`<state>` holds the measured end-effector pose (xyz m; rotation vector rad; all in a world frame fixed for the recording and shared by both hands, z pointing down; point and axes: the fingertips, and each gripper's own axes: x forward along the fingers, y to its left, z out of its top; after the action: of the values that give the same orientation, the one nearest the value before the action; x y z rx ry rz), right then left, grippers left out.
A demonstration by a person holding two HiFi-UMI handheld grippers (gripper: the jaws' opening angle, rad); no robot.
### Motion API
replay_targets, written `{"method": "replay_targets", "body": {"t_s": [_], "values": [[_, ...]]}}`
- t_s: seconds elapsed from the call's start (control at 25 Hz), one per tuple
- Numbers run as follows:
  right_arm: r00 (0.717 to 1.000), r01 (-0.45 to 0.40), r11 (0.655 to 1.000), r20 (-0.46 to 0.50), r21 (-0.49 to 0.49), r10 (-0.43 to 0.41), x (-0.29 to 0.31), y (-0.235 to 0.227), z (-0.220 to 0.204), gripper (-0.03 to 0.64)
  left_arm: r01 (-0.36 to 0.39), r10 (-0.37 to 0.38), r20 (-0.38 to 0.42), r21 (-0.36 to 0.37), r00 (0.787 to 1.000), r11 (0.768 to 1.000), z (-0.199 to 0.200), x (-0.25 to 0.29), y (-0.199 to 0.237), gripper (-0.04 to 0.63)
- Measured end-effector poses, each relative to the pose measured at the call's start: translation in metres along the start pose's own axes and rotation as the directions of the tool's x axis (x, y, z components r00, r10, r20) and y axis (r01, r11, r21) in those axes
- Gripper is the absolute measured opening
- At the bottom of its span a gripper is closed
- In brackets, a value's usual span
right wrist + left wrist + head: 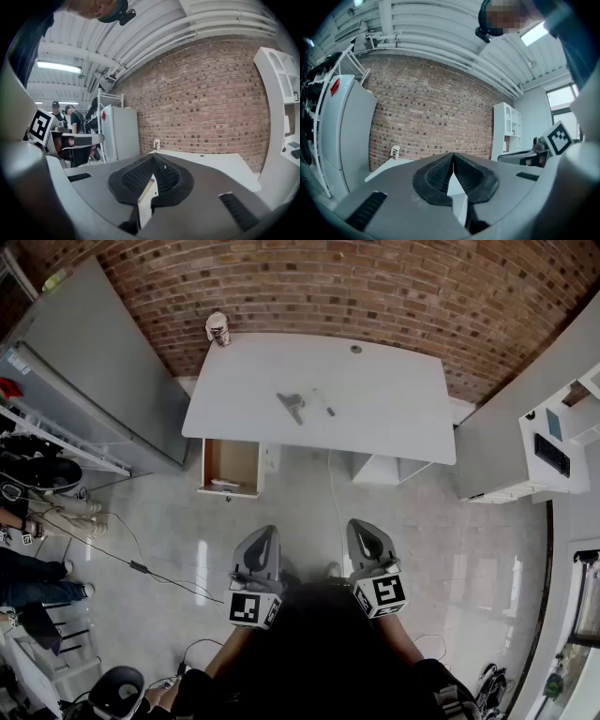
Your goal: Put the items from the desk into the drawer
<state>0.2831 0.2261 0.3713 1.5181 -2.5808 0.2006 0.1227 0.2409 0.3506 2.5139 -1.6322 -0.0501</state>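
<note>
Red brick wall [375, 287] backs a white rectangular desk [394, 427] in a workshop with a pale polished floor [309, 502], where a person stands well back from the furniture holding a grey two-jaw tool in each hand. The left gripper [262, 542] is pressed together, its ribbed black pads meeting at the tips with nothing between them. The right gripper [364, 535] is likewise closed tight and empty. Both are held side by side at about waist level and aimed toward the desk, a carrying posture that suggests the approach comes first and no pick has yet begun.

One wood-lined drawer with a white front [230, 468] hangs pulled out beneath the desk's left end, apparently left open to receive the goods. One pale, flat item [225, 484] already lies at its front edge.

On the desktop, the count runs to one printed cylindrical can [217, 328] upright at the back-left corner, one dark grey angular object [292, 405] near the middle, and what look like two slim stick-like pieces [323, 404] just beside it, too small to identify. All sit well apart from both tools.

One tall grey cabinet [94, 362] stands left of the desk, one white shelving unit [525, 456] stands to the right, and black cables [141, 566] trail across the floor.
</note>
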Motion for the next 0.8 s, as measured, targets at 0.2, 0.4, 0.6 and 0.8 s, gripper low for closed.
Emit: {"method": "replay_targets", "body": {"t_s": [0.2,0.4,0.6,0.8], "values": [[1.0,-0.006,1.0,-0.002,-0.004,0.006,0.002,0.003,-0.002,-0.002,0.003,-0.003,-0.002,-0.003,1.0,1.0,-0.003,0.001,0.001,0.005],[1.0,-0.009,1.0,0.001,-0.012,0.009,0.005,0.006,-0.003,-0.002,0.007,-0.007,-0.005,-0.004,1.0,1.0,-0.003,0.001,0.004,0.005],[0.999,-0.021,1.0,0.031,0.007,0.021,0.01,0.011,0.003,0.0,0.008,-0.009,-0.008,-0.005,1.0,1.0,-0.003,0.0,0.011,0.005],[0.999,-0.015,1.0,0.04,0.008,0.015,0.016,0.017,0.003,0.002,0.015,-0.015,-0.006,-0.011,1.0,1.0,-0.002,-0.002,0.02,0.005]]}}
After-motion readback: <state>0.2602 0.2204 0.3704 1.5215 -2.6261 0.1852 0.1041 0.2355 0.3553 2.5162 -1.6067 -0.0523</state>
